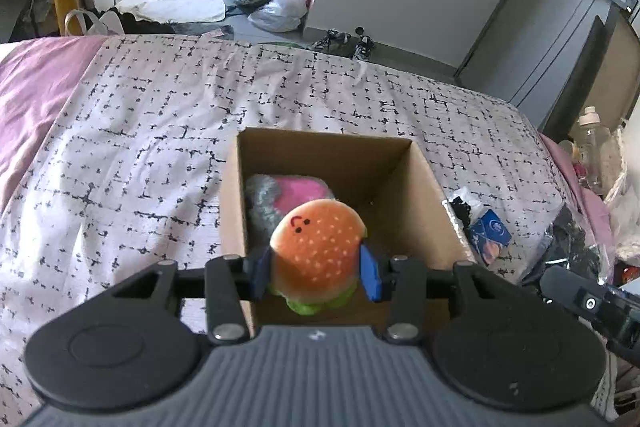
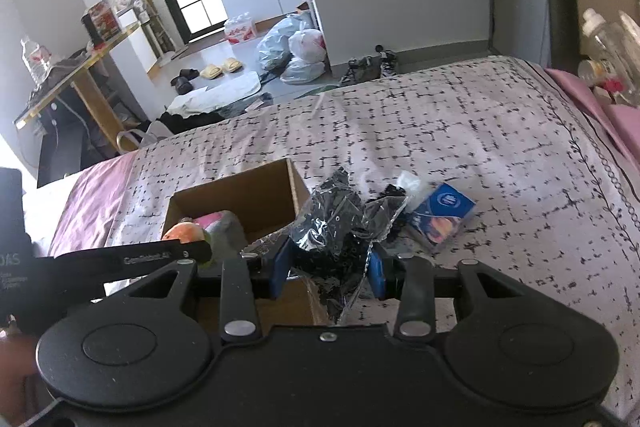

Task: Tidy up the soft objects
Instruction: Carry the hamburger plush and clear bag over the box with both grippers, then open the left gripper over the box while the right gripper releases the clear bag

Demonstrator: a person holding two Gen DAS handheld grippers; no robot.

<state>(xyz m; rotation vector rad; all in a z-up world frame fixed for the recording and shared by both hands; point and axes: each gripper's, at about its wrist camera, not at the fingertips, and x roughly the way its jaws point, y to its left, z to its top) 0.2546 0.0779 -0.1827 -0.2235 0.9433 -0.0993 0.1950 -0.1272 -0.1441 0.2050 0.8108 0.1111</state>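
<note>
Left gripper [image 1: 316,269] was closed on a burger plush [image 1: 318,251], its blue pads pressing both sides of the bun, and I held it over the near edge of the open cardboard box [image 1: 424,183] standing on the bed [image 1: 140,115]. Right gripper [image 2: 330,265] was closed on a crinkled clear bag of black items [image 2: 340,227], which it carried just beside the box's right wall. Inside the box I could see one grey and pink plush [image 1: 288,193] already lying against the left wall, so I judged at least one object stowed. The burger plush was not yet released; it sat above the opening, not inside it. Left on the patterned bedspread, just right of the box, were a blue packet [image 2: 442,215] and a smaller heap of black items in clear wrap [image 2: 394,193]. Whether those count among the soft objects I could not tell. I judged the task partly complete: one item in, two in hand and awaiting placement, and possibly two on the bed.
</note>
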